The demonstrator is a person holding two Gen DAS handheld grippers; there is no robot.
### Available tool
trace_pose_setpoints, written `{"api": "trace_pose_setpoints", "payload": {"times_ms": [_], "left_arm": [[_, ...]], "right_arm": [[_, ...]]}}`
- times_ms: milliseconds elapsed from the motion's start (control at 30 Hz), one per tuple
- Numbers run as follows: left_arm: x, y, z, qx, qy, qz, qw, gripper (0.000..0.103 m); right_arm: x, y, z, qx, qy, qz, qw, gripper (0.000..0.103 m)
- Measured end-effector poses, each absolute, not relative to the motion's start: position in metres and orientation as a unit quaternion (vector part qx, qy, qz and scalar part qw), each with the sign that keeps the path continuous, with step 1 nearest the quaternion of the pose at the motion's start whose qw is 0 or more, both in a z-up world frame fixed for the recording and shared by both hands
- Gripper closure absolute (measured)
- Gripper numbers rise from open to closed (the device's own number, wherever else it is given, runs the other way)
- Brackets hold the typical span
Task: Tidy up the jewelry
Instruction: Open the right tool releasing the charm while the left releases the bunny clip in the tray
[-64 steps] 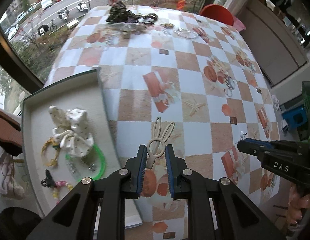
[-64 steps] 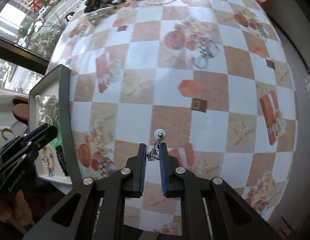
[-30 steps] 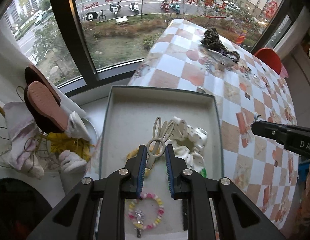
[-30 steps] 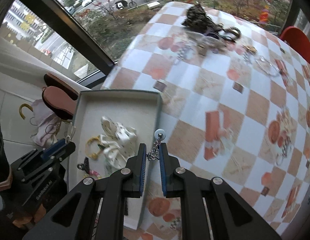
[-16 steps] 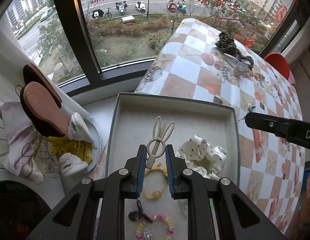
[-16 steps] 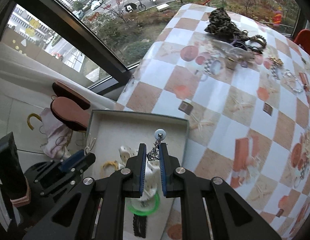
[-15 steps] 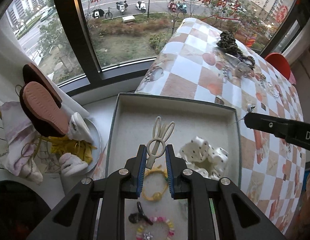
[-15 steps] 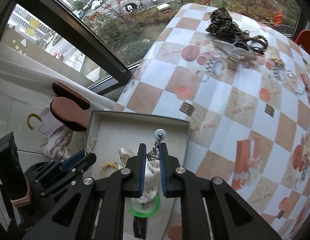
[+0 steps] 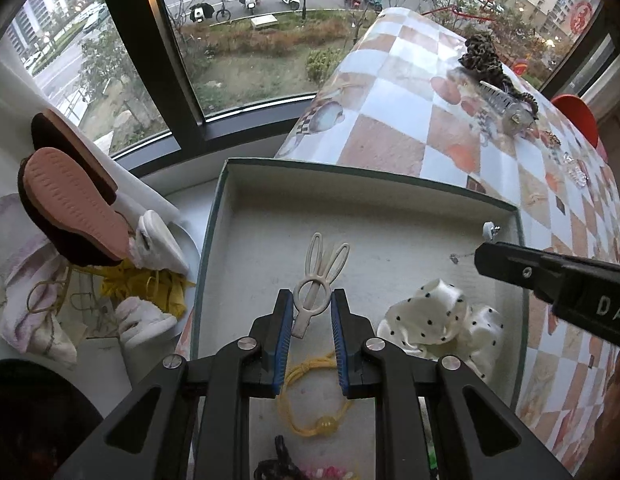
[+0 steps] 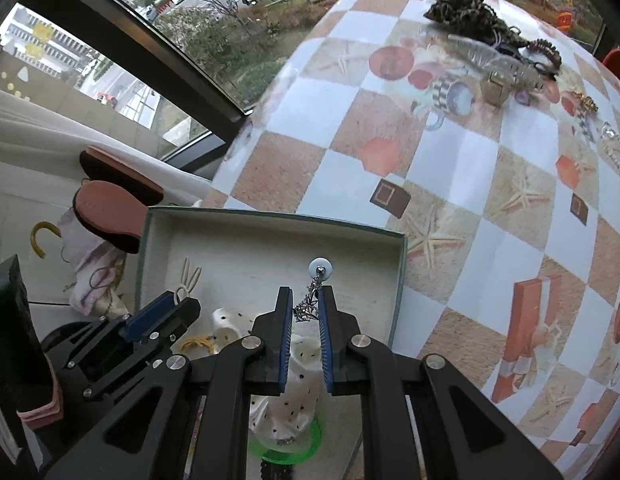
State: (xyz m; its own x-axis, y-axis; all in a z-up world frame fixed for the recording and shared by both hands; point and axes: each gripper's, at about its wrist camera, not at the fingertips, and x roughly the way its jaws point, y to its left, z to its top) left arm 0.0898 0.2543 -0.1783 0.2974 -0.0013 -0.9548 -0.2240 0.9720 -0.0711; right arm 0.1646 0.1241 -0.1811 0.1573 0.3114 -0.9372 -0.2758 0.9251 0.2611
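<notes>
My left gripper (image 9: 311, 304) is shut on a cream rabbit-ear hair clip (image 9: 317, 280), held above the bare floor of a shallow grey-green tray (image 9: 349, 216). My right gripper (image 10: 306, 302) is shut on a silver dangling earring (image 10: 313, 296) with a pale round end, over the same tray (image 10: 270, 216) near its right wall. In the tray lie a white dotted scrunchie (image 9: 441, 324), a yellow hair tie (image 9: 310, 404), a pink bead bracelet (image 9: 325, 472) and a green ring (image 10: 286, 446). Each gripper shows in the other's view: the right one (image 9: 485, 256), the left one (image 10: 178, 308).
The tray sits at the edge of a round table with a checked cloth (image 10: 449, 184). At the table's far side lies a heap of jewelry and hair pieces (image 10: 481, 52). Left of the tray, by the window, slippers (image 9: 66, 204) and cloths are piled.
Both grippers have sunk toward the tray and shifted over its floor, still holding their pieces. The tray now fills more of both views.
</notes>
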Motion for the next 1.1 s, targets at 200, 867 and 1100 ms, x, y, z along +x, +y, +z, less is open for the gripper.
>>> {"api": "trace_pose_setpoints", "payload": {"times_ms": [200,867,1100], "left_arm": [[0.093,0.253,-0.189,-0.092,0.597,0.065,0.794,0.080],[0.096,0.248,-0.188,-0.066,0.607,0.070,0.789,0.079],[0.093,0.249,-0.179,-0.063,0.601,0.080,0.792,0.051]], "right_arm": [[0.169,0.132,-0.197,0.003,0.628,0.193,0.754,0.089],[0.172,0.135,-0.200,-0.002,0.637,0.194,0.746,0.070],[0.166,0.128,-0.185,0.012,0.628,0.191,0.754,0.066]]}}
